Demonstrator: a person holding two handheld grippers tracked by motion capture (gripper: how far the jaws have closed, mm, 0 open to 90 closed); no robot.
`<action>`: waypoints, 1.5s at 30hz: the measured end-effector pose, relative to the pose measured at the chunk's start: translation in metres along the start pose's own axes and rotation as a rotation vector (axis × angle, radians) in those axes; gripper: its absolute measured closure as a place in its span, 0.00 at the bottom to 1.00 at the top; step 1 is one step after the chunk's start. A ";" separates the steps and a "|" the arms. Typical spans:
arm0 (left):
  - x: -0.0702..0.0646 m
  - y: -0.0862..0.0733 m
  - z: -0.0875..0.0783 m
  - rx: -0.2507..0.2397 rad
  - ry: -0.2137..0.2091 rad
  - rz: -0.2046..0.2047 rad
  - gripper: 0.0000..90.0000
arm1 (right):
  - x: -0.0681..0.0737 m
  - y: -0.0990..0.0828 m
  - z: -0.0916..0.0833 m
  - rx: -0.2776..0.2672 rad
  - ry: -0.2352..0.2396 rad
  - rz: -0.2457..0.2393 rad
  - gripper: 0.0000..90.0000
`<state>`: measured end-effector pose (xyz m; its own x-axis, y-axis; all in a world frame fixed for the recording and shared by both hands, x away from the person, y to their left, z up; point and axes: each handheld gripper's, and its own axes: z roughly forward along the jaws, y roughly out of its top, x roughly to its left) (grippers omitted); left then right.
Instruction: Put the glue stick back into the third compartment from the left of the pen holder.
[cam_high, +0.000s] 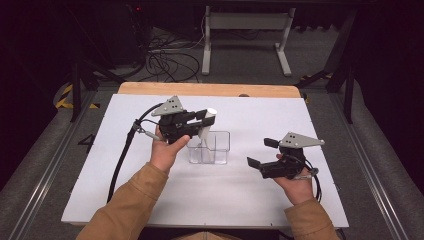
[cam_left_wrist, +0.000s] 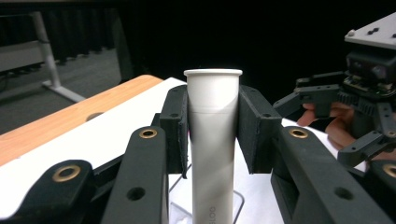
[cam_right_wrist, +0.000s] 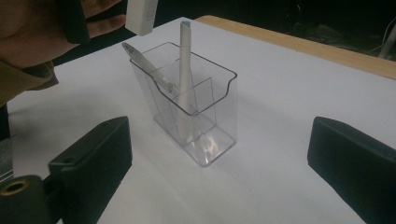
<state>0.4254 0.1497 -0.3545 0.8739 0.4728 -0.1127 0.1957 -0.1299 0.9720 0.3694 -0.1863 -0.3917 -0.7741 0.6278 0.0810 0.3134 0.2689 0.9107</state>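
Working over the white table (cam_high: 150, 200), I am holding the clear divided holder (cam_right_wrist: 205, 116) between my grippers; the right gripper (cam_high: 263, 152) is hanging released beside it, while the left gripper (cam_left_wrist: 212, 135) is clenching a white tube (cam_left_wrist: 213, 140) just above it.

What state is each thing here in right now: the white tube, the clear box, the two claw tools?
White tube: clamped upright in the left gripper, above the organizer.
Clear organizer: upright on the table, open-topped, divided into compartments.
Two pens: leaning inside the organizer.
Right gripper: jaws wide open, holding nothing, facing the organizer.
Table: white surface, wooden far edge.
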 end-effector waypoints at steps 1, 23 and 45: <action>0.000 0.000 0.002 -0.003 -0.006 0.001 0.74 | 0.000 0.000 0.000 0.000 0.000 -0.001 0.08; -0.004 -0.014 0.034 0.023 -0.059 0.019 0.74 | 0.000 0.000 0.000 0.002 0.005 0.001 0.08; -0.005 -0.020 0.050 0.120 -0.048 0.046 0.74 | 0.002 0.001 0.001 0.001 0.010 0.000 0.08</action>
<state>0.4393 0.1060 -0.3833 0.9032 0.4216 -0.0808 0.2038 -0.2555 0.9451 0.3687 -0.1845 -0.3914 -0.7796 0.6204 0.0853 0.3142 0.2697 0.9102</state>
